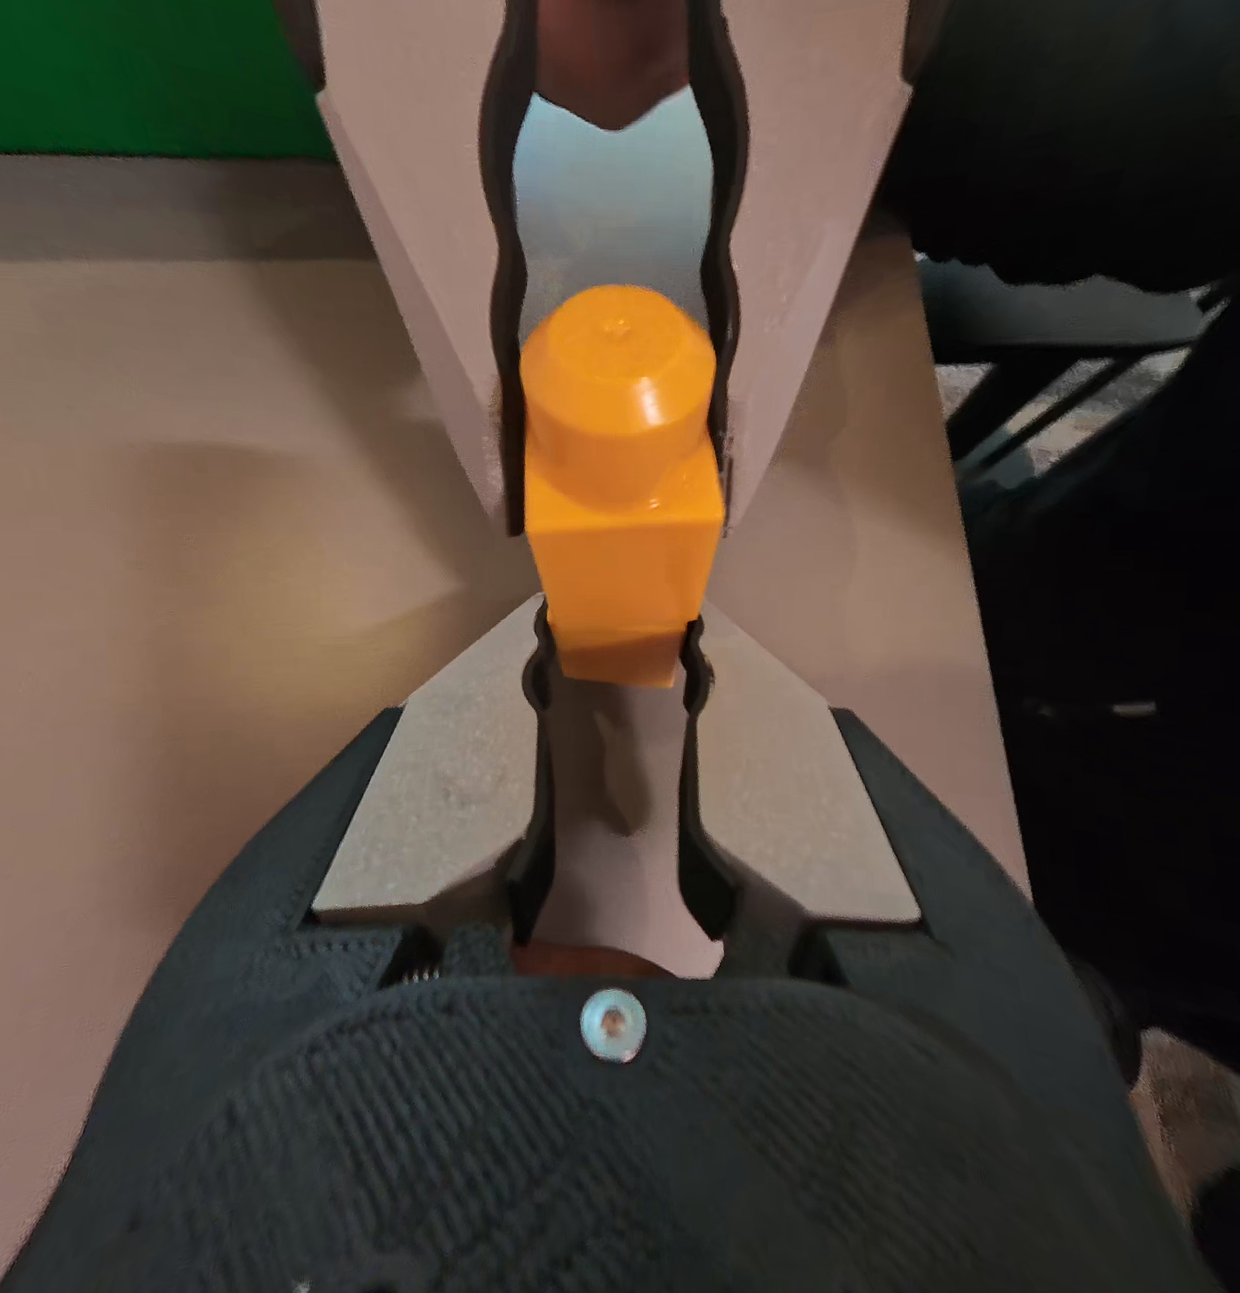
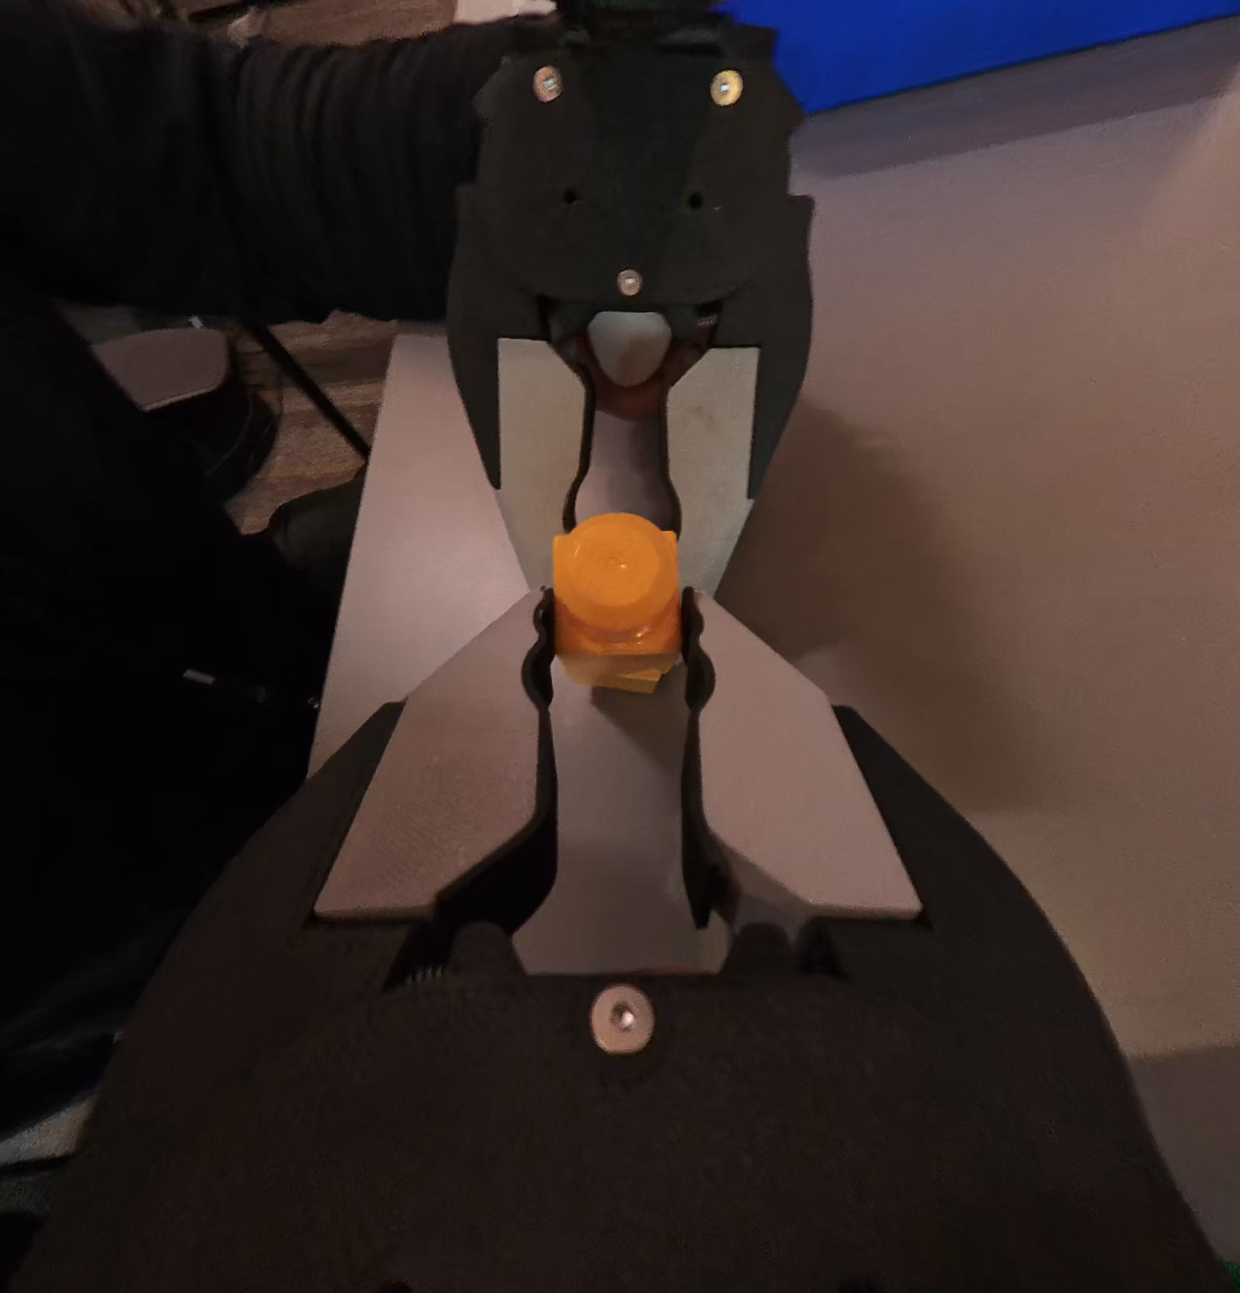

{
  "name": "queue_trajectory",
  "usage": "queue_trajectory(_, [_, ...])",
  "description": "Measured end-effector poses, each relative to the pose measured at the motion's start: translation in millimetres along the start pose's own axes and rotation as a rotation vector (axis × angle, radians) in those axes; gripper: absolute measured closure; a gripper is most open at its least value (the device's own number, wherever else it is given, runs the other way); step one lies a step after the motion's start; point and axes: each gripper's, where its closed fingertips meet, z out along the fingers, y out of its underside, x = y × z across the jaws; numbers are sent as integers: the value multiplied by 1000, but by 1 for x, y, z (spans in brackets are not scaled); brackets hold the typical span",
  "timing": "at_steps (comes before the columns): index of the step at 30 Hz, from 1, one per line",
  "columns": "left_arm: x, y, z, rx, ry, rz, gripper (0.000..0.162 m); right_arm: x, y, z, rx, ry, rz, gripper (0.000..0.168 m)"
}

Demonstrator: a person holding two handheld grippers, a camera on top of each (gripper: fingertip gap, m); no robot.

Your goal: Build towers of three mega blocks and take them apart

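Where the left wrist view looks along its own fingers, the left gripper (image 1: 621, 644) is clamped on the lower body of an orange block stack (image 1: 621, 490) at frame centre, while the right gripper (image 1: 617, 448), reaching down from the top of the frame, pinches the upper part near the round stud. The stack hangs above the tan table (image 1: 183, 490).

In the right wrist view the right gripper (image 2: 617, 630) grips the stack (image 2: 614, 595) at centre, stud facing the camera, the left gripper (image 2: 621, 518) opposite. The plastic looks light, rigid and glossy, so likely slippery; flat side walls seem the safest hold.
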Motion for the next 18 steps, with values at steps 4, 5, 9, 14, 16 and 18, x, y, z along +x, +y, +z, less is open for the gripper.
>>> queue_trajectory(4, [-9,-2,0,5,-57,-16,128,9,0,-2,-4,63,18,134])
queue_trajectory(5, [-12,-1,0,-5,-74,-15,128,11,1,-1,-16,81,16,134])
queue_trajectory(9, [-21,-2,-2,4,-125,-31,129,21,-1,-1,-9,142,44,135])
queue_trajectory(14, [-25,1,0,-12,-146,-23,128,24,1,1,-20,166,25,135])
queue_trajectory(16, [-25,1,0,-6,-145,-20,128,25,0,2,-12,171,16,135])
queue_trajectory(18, [-24,-1,-2,10,-130,-6,128,23,-2,1,6,158,7,134])
